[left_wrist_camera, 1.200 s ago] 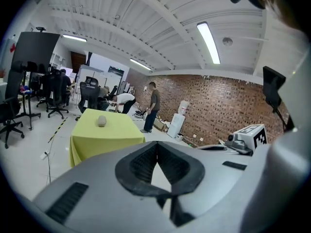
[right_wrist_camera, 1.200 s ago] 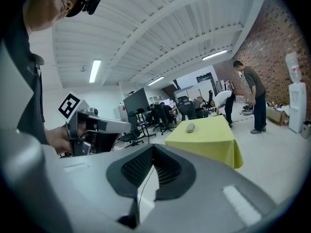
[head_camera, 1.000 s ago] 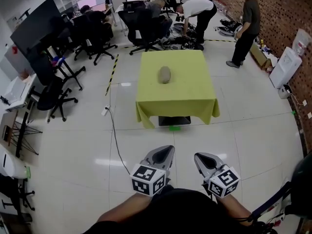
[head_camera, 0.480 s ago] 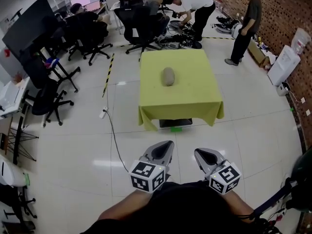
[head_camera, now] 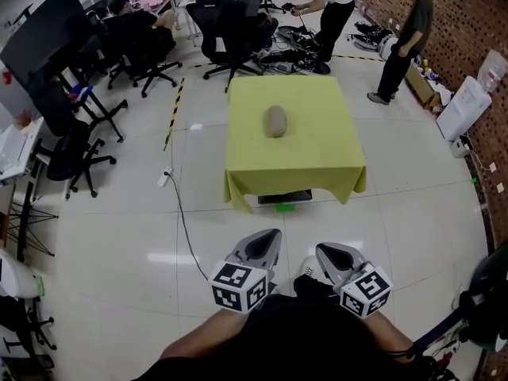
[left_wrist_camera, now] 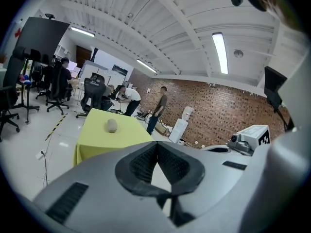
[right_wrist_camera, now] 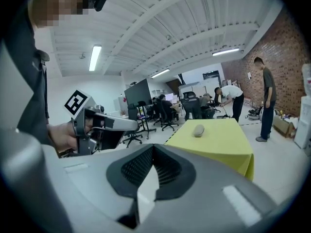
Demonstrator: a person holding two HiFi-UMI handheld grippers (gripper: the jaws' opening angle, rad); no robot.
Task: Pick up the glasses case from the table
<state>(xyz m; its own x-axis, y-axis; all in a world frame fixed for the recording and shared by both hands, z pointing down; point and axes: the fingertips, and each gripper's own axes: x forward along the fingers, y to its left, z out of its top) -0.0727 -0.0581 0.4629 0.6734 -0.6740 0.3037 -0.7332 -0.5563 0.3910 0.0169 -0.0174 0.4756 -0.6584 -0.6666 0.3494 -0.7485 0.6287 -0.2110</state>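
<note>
The glasses case (head_camera: 275,121) is a grey-brown oval lying on a table with a yellow-green cloth (head_camera: 317,145), some way ahead across the floor. Both grippers are held low in front of the person's body, well short of the table. My left gripper (head_camera: 266,244) is shut with nothing in it. My right gripper (head_camera: 334,254) also has its jaws together and empty. The left gripper view shows the case (left_wrist_camera: 112,125) far beyond the closed left gripper (left_wrist_camera: 157,144). The right gripper view shows the case (right_wrist_camera: 198,130) past the closed right gripper (right_wrist_camera: 153,147).
White tiled floor lies between me and the table. A cable (head_camera: 182,213) runs along the floor at the left. Office chairs (head_camera: 230,30) and seated people stand behind the table. A person (head_camera: 405,42) stands at the back right near a brick wall.
Both grippers and the head camera have moved forward toward the table, which now sits a little lower and nearer in the head view. The jaws stayed together.
</note>
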